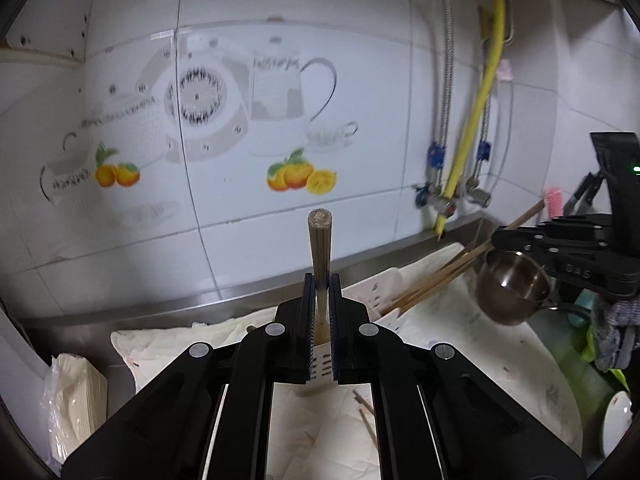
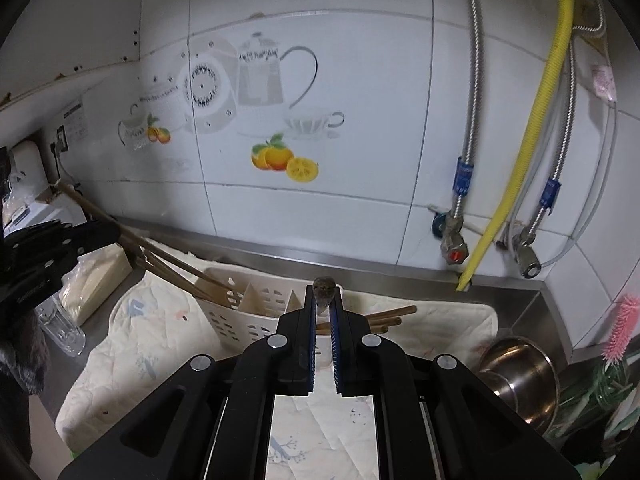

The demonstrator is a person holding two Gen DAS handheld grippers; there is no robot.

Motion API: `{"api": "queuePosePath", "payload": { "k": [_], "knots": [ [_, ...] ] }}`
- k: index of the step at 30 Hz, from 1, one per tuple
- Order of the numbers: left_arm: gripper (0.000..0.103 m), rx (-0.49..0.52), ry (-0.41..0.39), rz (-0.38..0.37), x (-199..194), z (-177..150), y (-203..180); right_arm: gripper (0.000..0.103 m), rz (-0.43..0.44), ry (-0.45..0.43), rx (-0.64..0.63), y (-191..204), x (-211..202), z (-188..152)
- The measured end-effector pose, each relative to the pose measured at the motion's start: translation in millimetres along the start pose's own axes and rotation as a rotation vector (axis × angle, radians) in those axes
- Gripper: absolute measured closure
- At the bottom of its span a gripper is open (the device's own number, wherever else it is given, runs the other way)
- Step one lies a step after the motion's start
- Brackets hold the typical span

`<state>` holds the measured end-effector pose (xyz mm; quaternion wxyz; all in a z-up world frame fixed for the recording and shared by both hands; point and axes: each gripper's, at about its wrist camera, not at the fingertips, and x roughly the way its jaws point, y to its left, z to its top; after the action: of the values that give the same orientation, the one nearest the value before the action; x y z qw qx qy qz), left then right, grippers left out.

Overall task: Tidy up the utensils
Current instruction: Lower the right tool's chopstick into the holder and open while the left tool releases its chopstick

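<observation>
My left gripper (image 1: 321,280) is shut on a wooden-handled utensil (image 1: 320,244) whose handle stands upright above the fingers. A slotted white part shows below the jaws. My right gripper (image 2: 325,294) is shut on the tip of another wooden-handled utensil (image 2: 325,286), seen end-on. A white slotted utensil caddy (image 2: 244,312) lies on a quilted cloth (image 2: 132,340), with several chopsticks (image 2: 168,264) sticking out to the left. In the left wrist view the caddy (image 1: 384,292) and chopsticks (image 1: 448,276) are at right, under the right gripper's body (image 1: 568,248).
A tiled wall with hoses and valves (image 2: 472,200) is behind. A steel pot (image 2: 520,376) sits at right, also in the left wrist view (image 1: 512,288). A glass (image 2: 60,328) and a paper stack (image 2: 96,276) are at left. A pink brush (image 2: 620,328) stands far right.
</observation>
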<state>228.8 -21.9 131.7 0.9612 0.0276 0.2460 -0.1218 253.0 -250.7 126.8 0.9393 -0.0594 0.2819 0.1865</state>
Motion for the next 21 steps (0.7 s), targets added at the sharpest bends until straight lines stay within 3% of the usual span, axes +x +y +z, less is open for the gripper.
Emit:
{"api": "queuePosePath", "payload": {
  "k": [9, 21],
  "knots": [
    [0.098, -0.033, 0.097, -0.002, 40.7, -5.0, 14.3, 0.097, 0.010, 0.080, -0.006, 0.1, 32.6, 1.7],
    [0.097, -0.058, 0.149, -0.015, 63.5, -13.5, 18.0, 0.096, 0.038, 0.158, 0.021, 1.5, 70.4, -1.5]
  ]
}}
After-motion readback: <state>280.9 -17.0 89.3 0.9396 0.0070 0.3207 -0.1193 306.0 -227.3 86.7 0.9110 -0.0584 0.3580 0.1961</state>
